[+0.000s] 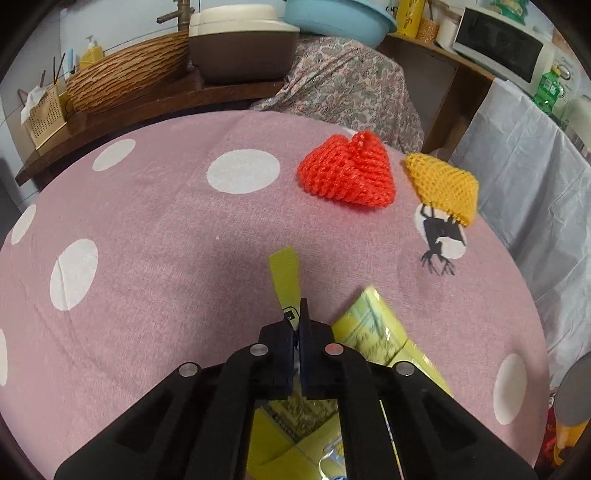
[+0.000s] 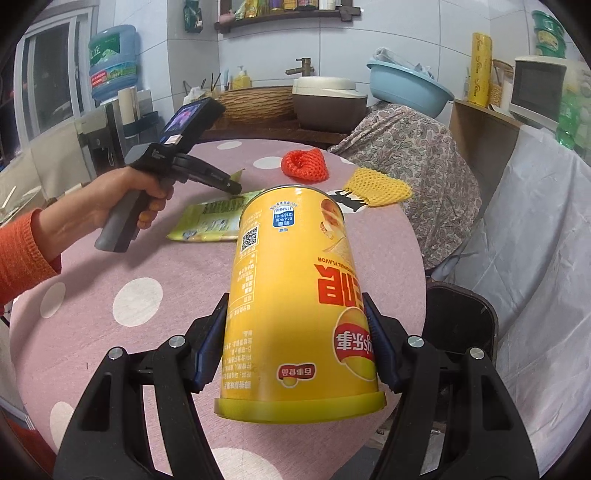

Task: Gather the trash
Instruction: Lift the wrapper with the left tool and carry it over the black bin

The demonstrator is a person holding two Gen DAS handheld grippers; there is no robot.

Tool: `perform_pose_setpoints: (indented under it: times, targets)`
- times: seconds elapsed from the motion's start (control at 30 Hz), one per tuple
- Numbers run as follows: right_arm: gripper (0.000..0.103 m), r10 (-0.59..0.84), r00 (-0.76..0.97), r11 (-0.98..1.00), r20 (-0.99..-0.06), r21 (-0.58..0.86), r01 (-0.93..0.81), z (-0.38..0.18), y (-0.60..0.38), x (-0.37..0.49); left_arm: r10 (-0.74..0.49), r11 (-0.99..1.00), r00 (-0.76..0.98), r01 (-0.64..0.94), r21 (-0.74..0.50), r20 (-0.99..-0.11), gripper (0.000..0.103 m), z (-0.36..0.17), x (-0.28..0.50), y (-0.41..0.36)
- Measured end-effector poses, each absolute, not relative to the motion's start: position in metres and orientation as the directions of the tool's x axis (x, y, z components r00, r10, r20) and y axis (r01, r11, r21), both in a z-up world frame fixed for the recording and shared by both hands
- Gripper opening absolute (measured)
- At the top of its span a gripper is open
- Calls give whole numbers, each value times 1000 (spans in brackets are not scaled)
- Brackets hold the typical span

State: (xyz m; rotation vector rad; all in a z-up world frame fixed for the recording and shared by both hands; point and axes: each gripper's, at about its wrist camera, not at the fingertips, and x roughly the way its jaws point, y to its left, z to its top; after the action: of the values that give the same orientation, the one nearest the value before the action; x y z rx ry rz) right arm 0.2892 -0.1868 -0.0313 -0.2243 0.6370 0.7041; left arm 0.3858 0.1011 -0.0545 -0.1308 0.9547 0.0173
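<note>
Trash nearest the right wrist camera is a yellow chip can (image 2: 295, 295), clamped between the 2 fingers of the right gripper (image 2: 295, 343). The can is held upside down, its yellow lid (image 2: 301, 406) toward the camera and its open metal rim tilted away, above the near edge of the worktop (image 2: 110, 350), which is draped in a pink cloth with white dots. A dark bin (image 2: 461, 314) is seen just off the right edge of the worktop, beside the can.

Farther in, a flat yellow-green snack bag (image 2: 210, 219) is seen near the middle of the worktop. Its upper edge is pinched by the left gripper (image 2: 233, 186), which is held in a bare hand (image 2: 125, 195) with an orange sleeve behind it. In the left wrist view the left gripper (image 1: 298, 321) fingers are clenched together on a yellow strip of the snack bag (image 1: 373, 332), which sticks up between them while the rest of the bag hangs below and to the right.

Beyond the bag, toward the far right edge of the worktop, a red foam net (image 1: 349, 173) is seen, and just beside it, at the edge itself, a yellow foam net (image 1: 443, 184). The 2 nets are apart, not touching. The yellow net partly covers a black figure printed on a white dot.

Past the far edge, a paisley cloth (image 1: 351, 81), a woven basket (image 1: 129, 77) and a blue basin (image 1: 332, 16) are visible.
</note>
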Motion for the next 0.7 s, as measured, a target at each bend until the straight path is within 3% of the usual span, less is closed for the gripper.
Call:
perform_pose_setpoints:
  times: [0.4, 0.7]
  targets:
    - [67, 539, 645, 809, -542, 121, -574, -47, -236, 261, -214, 977, 714, 152, -151, -667, 2, 1, 295, 32]
    - [67, 463, 733, 881, -499, 168, -443, -59, -300, 233, -354, 929, 700, 341, -145, -621, 2, 24, 266, -53]
